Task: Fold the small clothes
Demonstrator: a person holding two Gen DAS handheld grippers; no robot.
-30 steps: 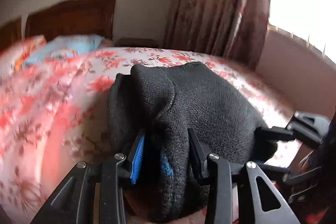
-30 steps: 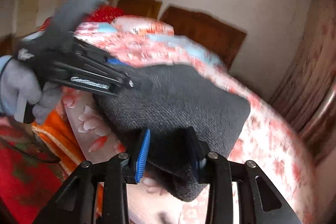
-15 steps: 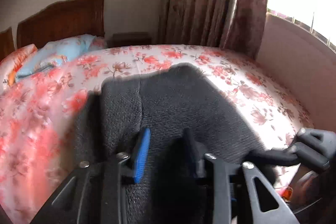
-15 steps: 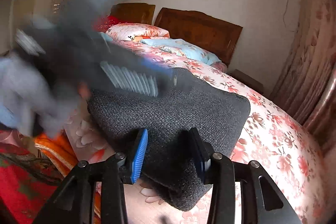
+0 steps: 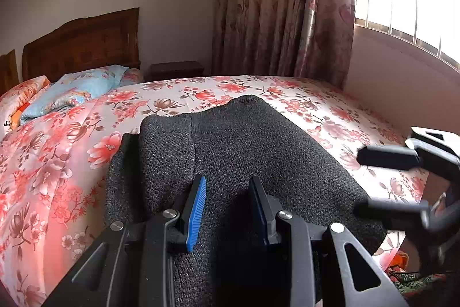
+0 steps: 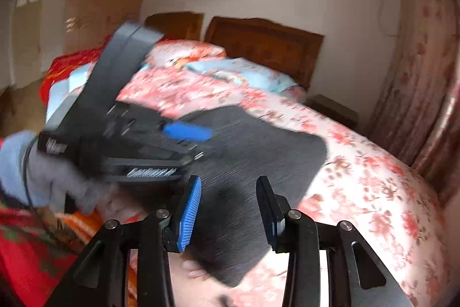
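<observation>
dark knit garment on the bed: handling and grip points

i find the dark knit garment (image 5: 258,157) lying on the flowered bedspread (image 5: 72,169), near the edge of the bed closest to me, with one flap already doubled over on its left side. it appears as a thick, coarse knit. i judge it soft and limp, light for its bulk, and not slippery; the rough surface should hold well against ribbed pads. nothing about it looks fragile.

my left gripper (image 5: 227,206) sits over the near edge of the garment with its jaws parted to a moderate gap. cloth shows between them, but i see no pinch, so i rate it as not gripping. my right gripper (image 6: 227,209) is likewise parted over the garment's near corner, holding nothing (this view is motion-blurred, so fine contact cannot be confirmed).

recommended hold: the near hem, one gripper at each corner, taking the full doubled thickness. a bite on a single layer would, in my judgement, let the lower layer sag and spoil the fold. mid-panel grips would only bunch the cloth.

the pillows (image 5: 74,91) at the headboard are well clear of the work.
</observation>
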